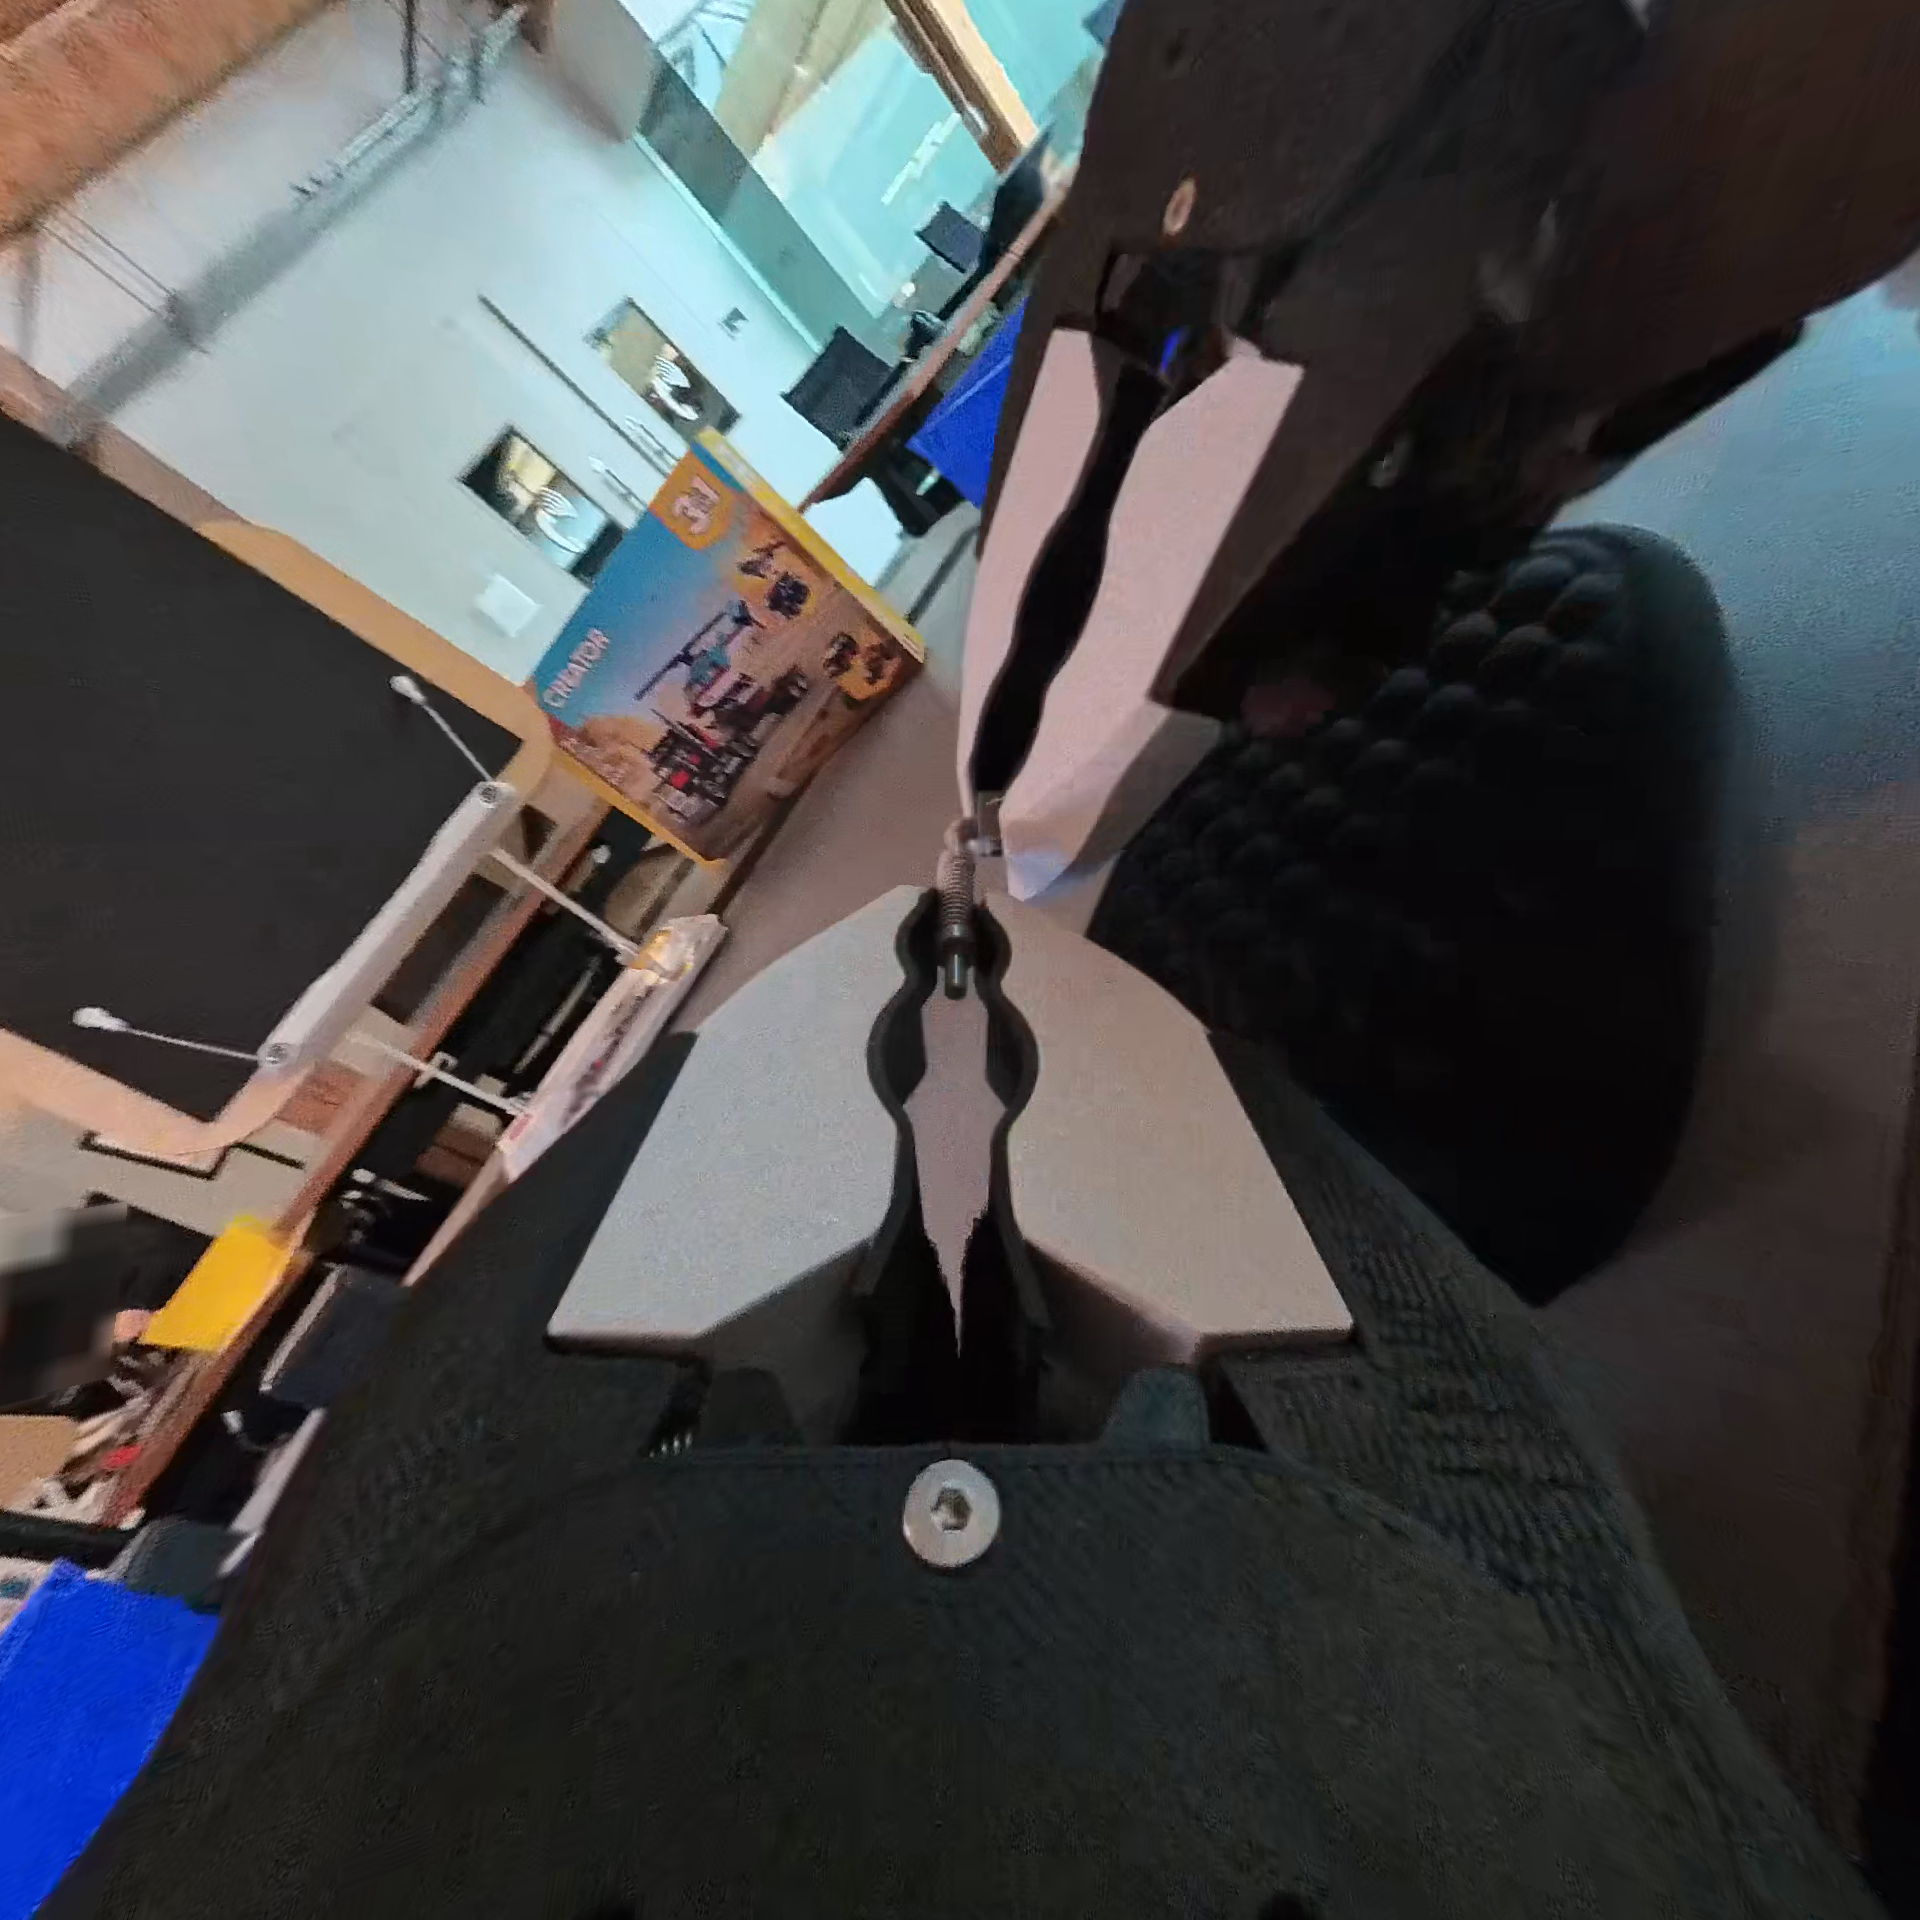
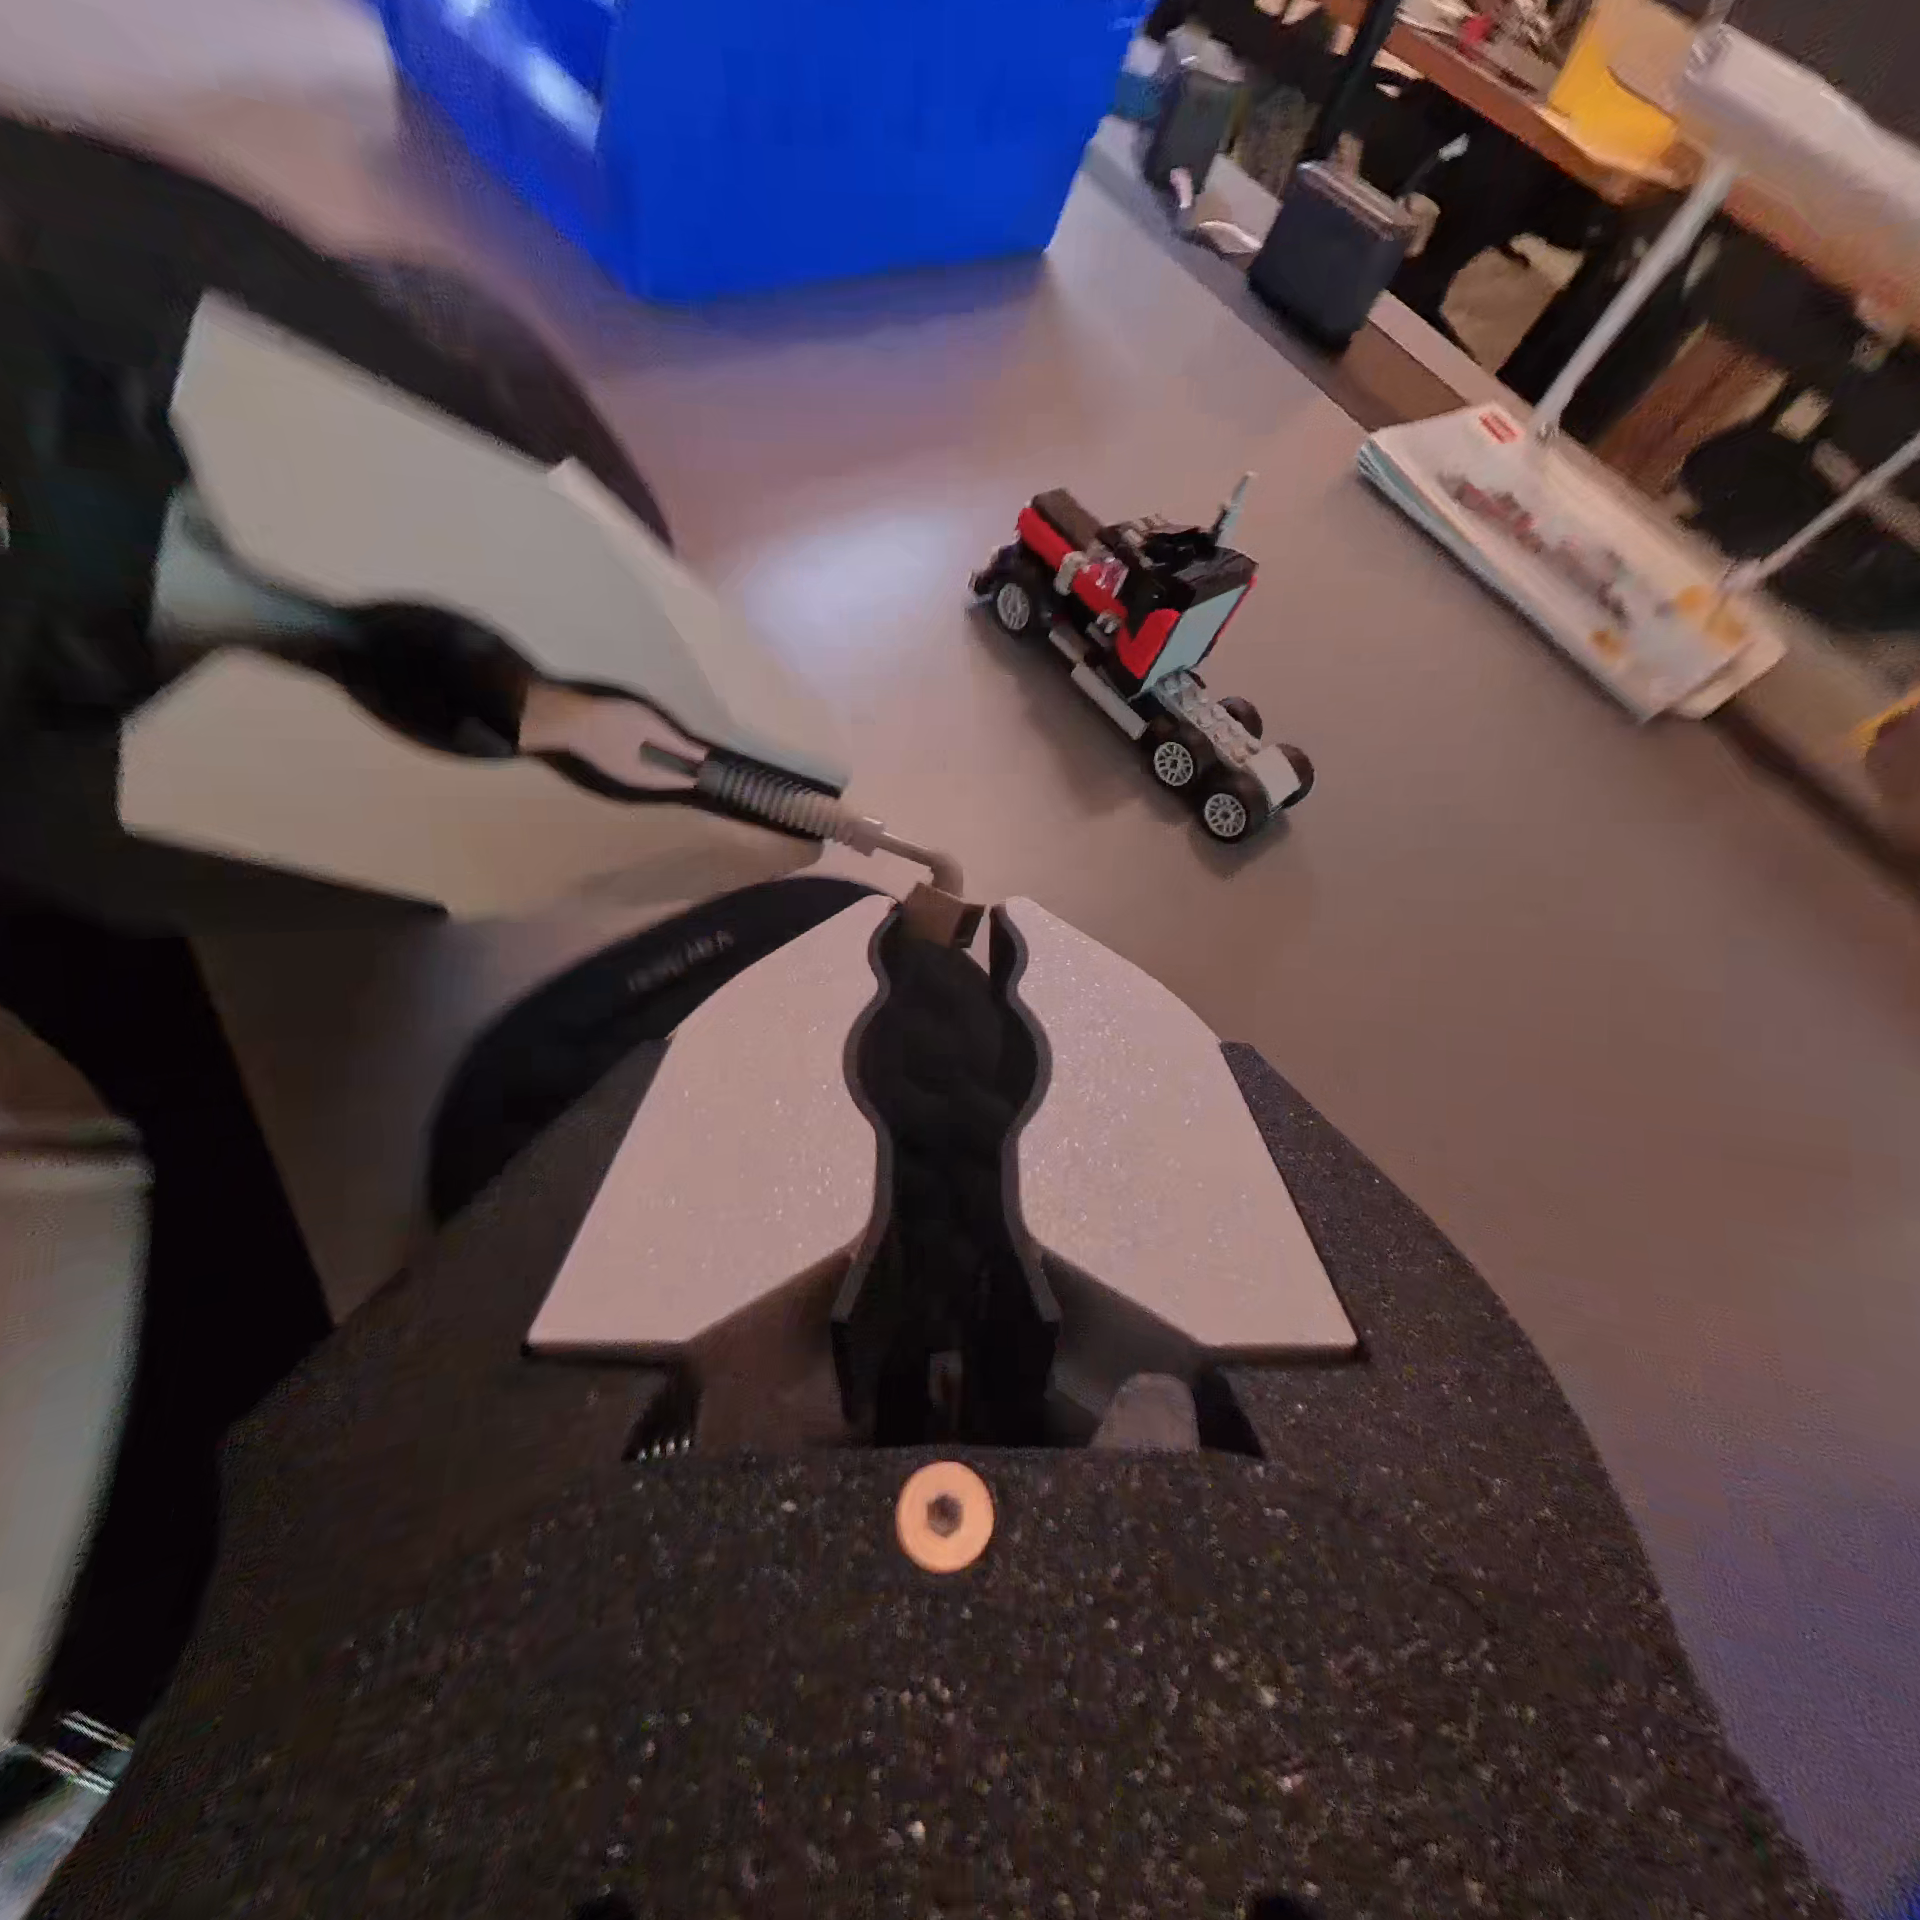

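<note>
My left gripper [image 1: 954,920] is shut on a small grey ribbed pipe piece [image 1: 956,883] and grips it at the fingertips. The right wrist view shows that gripper [image 2: 821,805] coming in from the left with the pipe [image 2: 769,795]. The pipe's bent end plugs into a small brown brick [image 2: 940,920]. This brick stands between the tips of my right gripper [image 2: 943,914], and a thin gap shows between it and the right pad, so that gripper is open. The right gripper [image 1: 992,831] also shows tip to tip with the left one in the left wrist view.
A red and black toy truck [image 2: 1143,644] stands on the grey table [image 2: 1455,1039], with a booklet [image 2: 1558,561] beyond it and a blue bin [image 2: 831,135] at the back. A picture box [image 1: 727,644] stands at the table edge. A black dimpled object [image 1: 1455,883] lies under the grippers. The grippers are tip to tip, or close to it.
</note>
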Demonstrator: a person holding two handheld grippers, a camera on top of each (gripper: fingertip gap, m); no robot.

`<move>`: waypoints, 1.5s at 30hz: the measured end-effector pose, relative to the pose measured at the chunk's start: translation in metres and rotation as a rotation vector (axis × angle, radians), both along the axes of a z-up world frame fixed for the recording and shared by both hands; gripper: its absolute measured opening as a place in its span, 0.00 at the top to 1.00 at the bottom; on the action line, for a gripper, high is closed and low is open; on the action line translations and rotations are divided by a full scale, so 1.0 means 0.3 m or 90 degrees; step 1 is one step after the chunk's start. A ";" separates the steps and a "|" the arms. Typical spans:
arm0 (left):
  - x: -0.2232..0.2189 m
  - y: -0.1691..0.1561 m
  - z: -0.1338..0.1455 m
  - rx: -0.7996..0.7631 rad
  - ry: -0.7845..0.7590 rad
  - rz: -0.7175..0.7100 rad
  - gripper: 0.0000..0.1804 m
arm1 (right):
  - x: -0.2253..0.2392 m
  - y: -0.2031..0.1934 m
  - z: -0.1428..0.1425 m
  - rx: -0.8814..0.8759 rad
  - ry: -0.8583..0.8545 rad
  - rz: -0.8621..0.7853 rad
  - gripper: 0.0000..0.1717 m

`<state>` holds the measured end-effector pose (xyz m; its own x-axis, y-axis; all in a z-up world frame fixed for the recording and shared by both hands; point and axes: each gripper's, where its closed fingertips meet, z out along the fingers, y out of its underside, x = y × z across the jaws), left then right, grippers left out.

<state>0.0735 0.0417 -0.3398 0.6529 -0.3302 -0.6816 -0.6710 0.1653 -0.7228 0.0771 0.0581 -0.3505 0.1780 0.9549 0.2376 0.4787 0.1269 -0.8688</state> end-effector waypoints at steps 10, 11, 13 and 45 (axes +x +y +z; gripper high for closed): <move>-0.017 0.010 0.061 0.084 -0.058 0.094 0.96 | -0.017 0.022 0.077 0.328 0.011 -0.205 0.88; -0.022 0.012 0.061 0.073 -0.079 0.103 0.97 | -0.020 0.025 0.081 0.338 0.020 -0.219 0.88; -0.031 0.015 0.052 0.041 -0.127 0.105 0.96 | -0.019 0.037 0.097 0.359 0.034 -0.243 0.85; -0.006 -0.012 0.111 -0.290 -0.547 -0.194 0.96 | -0.032 -0.047 0.145 0.133 0.250 0.123 0.94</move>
<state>0.0716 0.0382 -0.3064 0.7070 -0.6753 0.2099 0.1294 -0.1683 -0.9772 0.0676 0.0440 -0.3070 0.1169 0.9182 0.3785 0.0704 0.3725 -0.9253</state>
